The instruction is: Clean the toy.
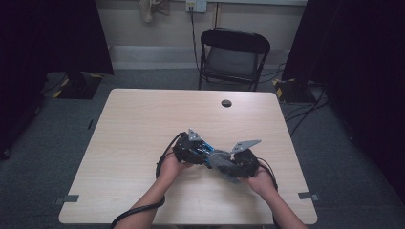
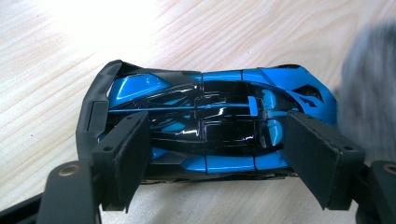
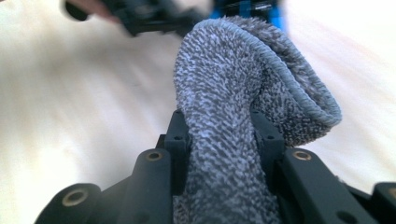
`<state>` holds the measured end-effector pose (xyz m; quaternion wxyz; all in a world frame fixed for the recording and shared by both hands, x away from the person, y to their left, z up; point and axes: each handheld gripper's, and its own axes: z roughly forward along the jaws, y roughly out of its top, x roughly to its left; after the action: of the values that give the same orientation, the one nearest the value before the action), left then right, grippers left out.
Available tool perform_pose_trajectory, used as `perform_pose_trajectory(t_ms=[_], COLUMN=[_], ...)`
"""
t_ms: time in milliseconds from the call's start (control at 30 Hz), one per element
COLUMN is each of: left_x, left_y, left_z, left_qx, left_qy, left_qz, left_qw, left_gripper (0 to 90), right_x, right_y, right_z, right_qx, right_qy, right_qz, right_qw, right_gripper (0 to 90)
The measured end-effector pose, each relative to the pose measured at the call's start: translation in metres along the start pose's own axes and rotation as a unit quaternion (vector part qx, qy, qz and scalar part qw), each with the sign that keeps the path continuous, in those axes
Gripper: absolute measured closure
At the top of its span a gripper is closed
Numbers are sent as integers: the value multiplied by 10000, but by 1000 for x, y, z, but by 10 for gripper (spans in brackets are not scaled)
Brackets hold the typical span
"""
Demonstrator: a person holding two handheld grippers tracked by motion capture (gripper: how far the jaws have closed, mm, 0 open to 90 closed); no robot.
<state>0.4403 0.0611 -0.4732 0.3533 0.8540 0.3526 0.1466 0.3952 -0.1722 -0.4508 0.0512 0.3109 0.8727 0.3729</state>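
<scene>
The toy car (image 1: pixel 197 149) sits on the desk (image 1: pixel 143 119) in the high view, between the left claw (image 1: pixel 184 150) and right claw (image 1: pixel 234 164), which nearly meet. The left gripper view shows its blue-and-black body (image 2: pixel 210 126) lengthwise between the left claw's (image 2: pixel 219 158) pads, clamped at nose and tail. In the right gripper view, the right claw (image 3: pixel 222 135) pinches a grey cloth (image 3: pixel 233 93), the car blurred beyond.

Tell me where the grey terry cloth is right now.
The grey terry cloth is pinched in the right gripper, near the table's front edge, right beside the blue and black toy car gripped lengthwise by the left gripper.
</scene>
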Motion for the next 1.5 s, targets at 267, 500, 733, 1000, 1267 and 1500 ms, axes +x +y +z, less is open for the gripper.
perform_pose_trajectory(t_ms=[267,500,733,1000,1267,1500], left_x=[-1,-2,-2,-1,-3,-5], left_y=[1,0,-1,-2,-1,-1], left_z=[-1,-1,-1,-1,-1,-1], left_qx=[41,15,-25,-38,-37,-40], left_qy=[-20,-58,-66,-121,-92,-88], left_qz=[28,10,40,44,36,27], left_qw=[10000,10000,10000,9999,9999,9999], left_gripper=[238,241,242,242,242,242], right_x=[-31,-51,-63,-63,-54,-50], right_y=[-3,3,16,20,18,8], right_z=[-1,9,21,29,11,4], right_qx=[-57,-19,-14,58,-109,6], right_qy=[-497,-721,-929,-986,-1097,-1236], right_qz=[361,515,631,595,487,357], right_qw=[9981,9961,9937,9933,9927,9917], right_gripper=[642,645,615,425,343,348])
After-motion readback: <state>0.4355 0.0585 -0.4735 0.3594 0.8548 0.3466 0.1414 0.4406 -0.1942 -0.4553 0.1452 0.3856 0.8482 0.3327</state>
